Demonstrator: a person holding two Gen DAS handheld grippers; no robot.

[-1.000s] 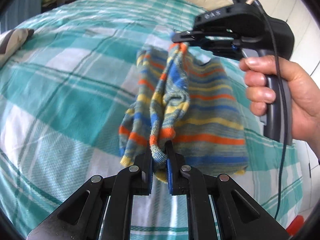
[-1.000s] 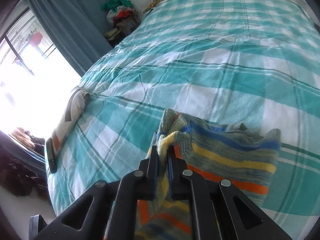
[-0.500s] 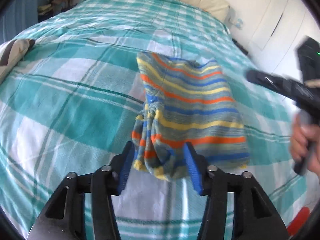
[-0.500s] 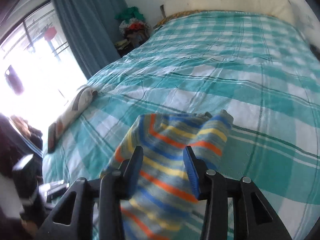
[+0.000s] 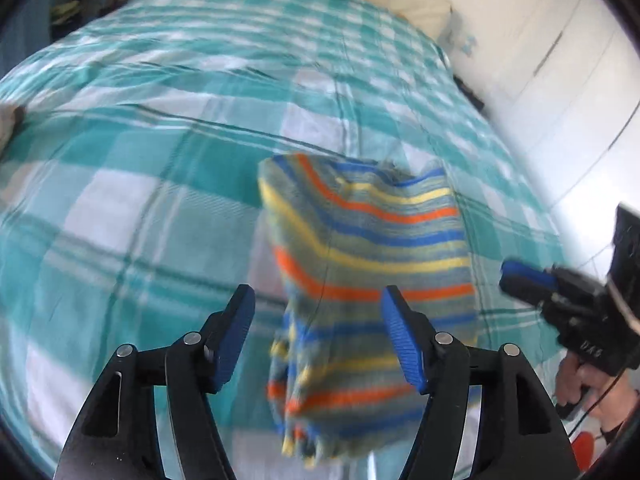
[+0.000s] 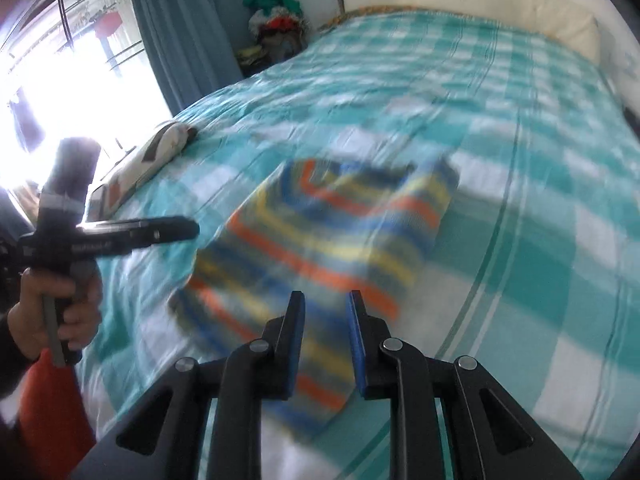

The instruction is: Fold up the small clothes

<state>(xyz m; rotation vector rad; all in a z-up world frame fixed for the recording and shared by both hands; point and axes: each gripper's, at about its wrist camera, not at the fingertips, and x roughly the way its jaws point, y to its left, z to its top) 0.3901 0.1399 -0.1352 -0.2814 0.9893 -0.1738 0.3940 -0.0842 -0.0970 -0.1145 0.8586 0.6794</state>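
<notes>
A small striped knit garment [image 5: 372,264], grey-green with blue, yellow and orange bands, lies folded on the bed; it also shows in the right wrist view [image 6: 320,240]. My left gripper [image 5: 320,336] is open and empty, held above the garment's near edge. My right gripper [image 6: 325,340] is open with a narrower gap, empty, above the garment's near end. The right gripper shows in the left wrist view [image 5: 560,300] off to the garment's right. The left gripper shows in the right wrist view [image 6: 120,236] to the garment's left.
The bed has a teal and white checked cover [image 5: 160,160]. A patterned cushion [image 6: 160,152] lies near the bed's window-side edge. A pile of clothes [image 6: 280,28] sits beyond the far corner. A cream headboard pad [image 6: 500,8] and a white wall border the far side.
Both grippers were shut on the garment's folded edge a second ago. They opened, let it drop flat on the bed, and have pulled back and apart.
</notes>
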